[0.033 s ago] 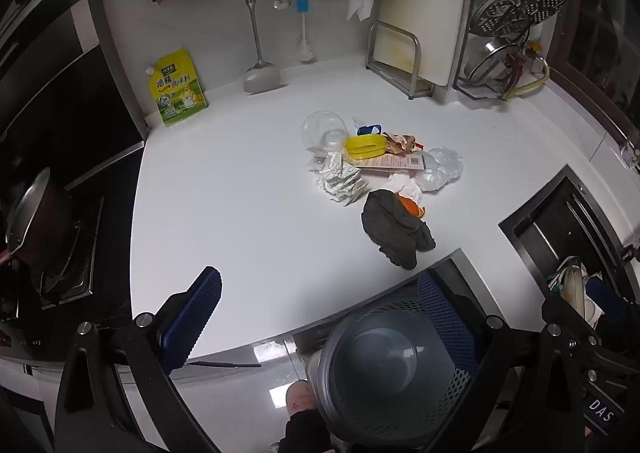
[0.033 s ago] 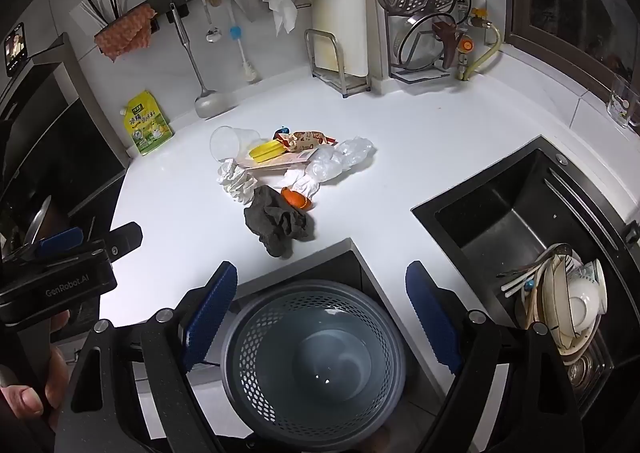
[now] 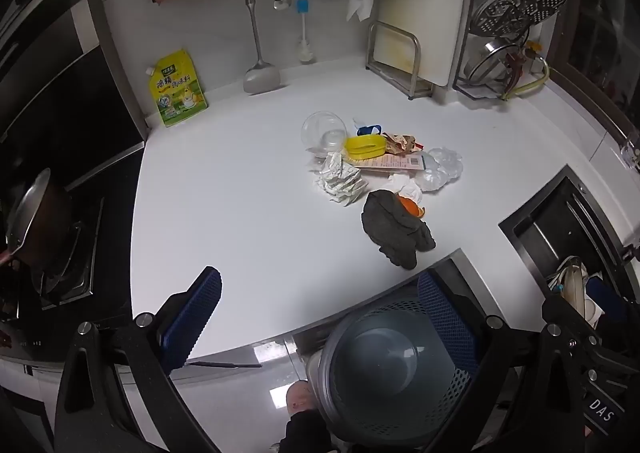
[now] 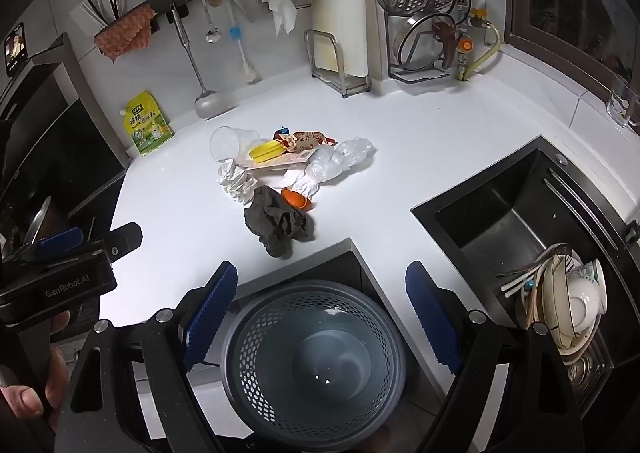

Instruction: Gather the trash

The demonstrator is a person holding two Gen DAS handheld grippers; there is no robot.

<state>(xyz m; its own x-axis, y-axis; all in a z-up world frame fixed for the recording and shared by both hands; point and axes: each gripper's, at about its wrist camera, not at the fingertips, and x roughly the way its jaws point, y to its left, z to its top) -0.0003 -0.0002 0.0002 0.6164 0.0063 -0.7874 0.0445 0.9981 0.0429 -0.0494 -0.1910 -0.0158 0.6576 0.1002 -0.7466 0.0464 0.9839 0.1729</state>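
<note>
A pile of trash lies mid-counter: a dark grey rag [image 3: 394, 231] [image 4: 278, 223], orange peel [image 3: 410, 206] [image 4: 295, 199], crumpled white paper [image 3: 340, 181] [image 4: 236, 181], a yellow lid [image 3: 364, 145] [image 4: 266, 151], a clear plastic cup [image 3: 323, 131] [image 4: 228, 143], a snack wrapper [image 4: 304, 140], a clear plastic bag [image 3: 444, 169] [image 4: 340, 161]. A grey perforated trash bin [image 3: 392, 373] [image 4: 316, 369] stands below the counter's front edge. My left gripper [image 3: 320, 317] and right gripper [image 4: 318, 313] are both open and empty, held above the bin, short of the pile.
White counter [image 3: 240, 193] with a black sink [image 4: 516, 209] on the right holding dishes [image 4: 568, 305]. Stove and pan [image 3: 32, 221] on the left. A yellow seasoning pouch [image 3: 176, 89], hanging utensils and a rack stand at the back wall.
</note>
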